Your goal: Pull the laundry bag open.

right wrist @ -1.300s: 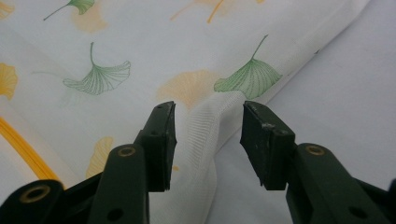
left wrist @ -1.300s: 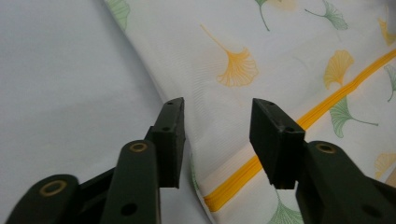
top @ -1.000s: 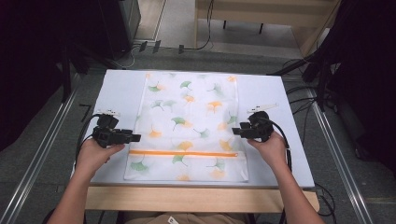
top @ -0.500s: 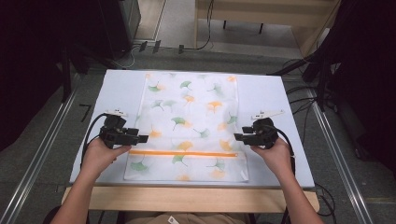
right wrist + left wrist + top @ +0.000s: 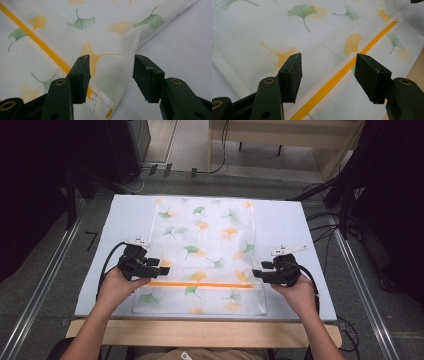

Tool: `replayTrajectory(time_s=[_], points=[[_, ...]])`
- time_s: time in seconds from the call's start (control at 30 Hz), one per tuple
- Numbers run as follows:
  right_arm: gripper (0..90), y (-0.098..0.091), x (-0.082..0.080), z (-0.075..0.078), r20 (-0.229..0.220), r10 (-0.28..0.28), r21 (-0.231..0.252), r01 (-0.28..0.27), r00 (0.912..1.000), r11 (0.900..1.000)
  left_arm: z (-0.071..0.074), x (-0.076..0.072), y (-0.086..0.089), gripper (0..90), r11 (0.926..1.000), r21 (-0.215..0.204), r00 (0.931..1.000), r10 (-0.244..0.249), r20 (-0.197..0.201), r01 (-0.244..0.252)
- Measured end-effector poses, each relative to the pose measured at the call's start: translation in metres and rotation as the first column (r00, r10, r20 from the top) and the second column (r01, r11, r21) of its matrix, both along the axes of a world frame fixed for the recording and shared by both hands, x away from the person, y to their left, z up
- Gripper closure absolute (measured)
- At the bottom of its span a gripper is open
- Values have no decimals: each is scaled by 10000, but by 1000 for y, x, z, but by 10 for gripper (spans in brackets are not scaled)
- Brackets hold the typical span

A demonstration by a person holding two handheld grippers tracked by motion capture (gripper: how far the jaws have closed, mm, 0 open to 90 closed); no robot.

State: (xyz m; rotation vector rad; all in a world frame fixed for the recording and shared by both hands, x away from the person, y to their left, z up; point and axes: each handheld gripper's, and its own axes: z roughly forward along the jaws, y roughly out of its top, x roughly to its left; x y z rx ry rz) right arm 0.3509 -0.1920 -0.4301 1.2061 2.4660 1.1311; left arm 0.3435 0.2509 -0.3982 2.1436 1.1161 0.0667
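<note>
A white mesh bag printed with green and orange ginkgo leaves lies flat on the table, an orange zipper running across it near the front. My left gripper hovers at the bag's left edge by the zipper's end. Its jaws have been opening and stand wide over the zipper, left gripper touching nothing. My right gripper is at the bag's right edge. Its jaws have also been opening, and a raised fold of mesh stands loose inside the right gripper. The zipper pull lies just below.
The bag rests on a pale blue-white table mat with a wooden front edge. Black cables trail from both grippers. Metal rails flank the table, and wooden furniture stands beyond it.
The left hand has slid right, onto the bag's left edge. The right hand has drawn back toward the table's front edge. Both pairs of jaws look slightly wider.
</note>
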Motion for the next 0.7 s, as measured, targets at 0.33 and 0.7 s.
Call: replayTrajectory(time_s=[0.33, 0.7], points=[[513, -3, -8, -6, -186, -34, -193, 30, 9998, 9998, -1, 4, -28, 395, 9978, 77, 9978, -661, 41, 661], [586, -11, -17, -13, -629, -269, -456, 241, 9977, 9987, -4, 10, -53, 394, 9911, 168, 9913, -1318, -7, 1318]])
